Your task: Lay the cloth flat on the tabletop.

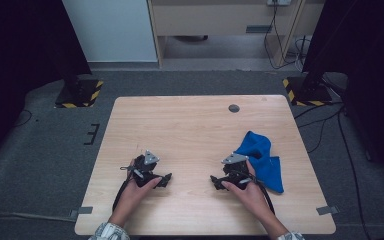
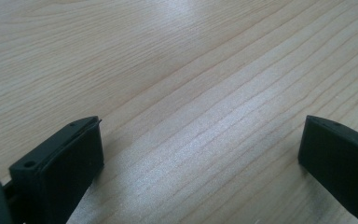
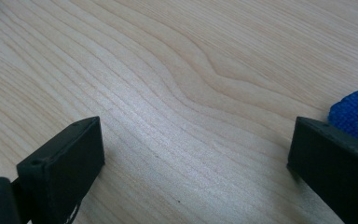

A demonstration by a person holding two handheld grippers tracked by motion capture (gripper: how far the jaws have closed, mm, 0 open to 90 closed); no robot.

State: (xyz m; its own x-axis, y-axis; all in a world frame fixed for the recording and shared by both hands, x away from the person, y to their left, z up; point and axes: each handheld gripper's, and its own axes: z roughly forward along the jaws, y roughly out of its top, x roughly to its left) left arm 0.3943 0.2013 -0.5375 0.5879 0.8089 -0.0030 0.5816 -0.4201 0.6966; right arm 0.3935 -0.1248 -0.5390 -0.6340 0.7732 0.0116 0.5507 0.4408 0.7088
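High view, cloth: the crumpled bright blue microfibre cloth (image 1: 261, 159) lies on the light wooden table (image 1: 195, 125), in its right half, nearer the person's edge than the far edge.
Cloth against right gripper: the black hand-held right gripper (image 1: 219, 181) rests on the table just beside the cloth, on the cloth's left; the grey three-cornered plate on top of the gripper meets the cloth's left edge in the picture, but contact cannot be told.
Right gripper view: the jaws of the right gripper (image 3: 193, 154) stand wide apart over bare wood with nothing between them; a corner of the blue cloth (image 3: 356, 114) shows just behind one jaw, outside the gap.
Right hand: the person's right hand (image 1: 250, 192) holds the gripper, below and left of the cloth.
Left gripper: the black hand-held left gripper (image 1: 166, 180) lies well apart from the cloth, far to its left, held by the left hand (image 1: 136, 189).
Left gripper view: the jaws of the left gripper (image 2: 200, 149) are spread wide over bare wood grain, gripping nothing.
Far from cloth: a small round grey grommet (image 1: 234, 108) sits in the tabletop beyond the cloth, near the far edge.
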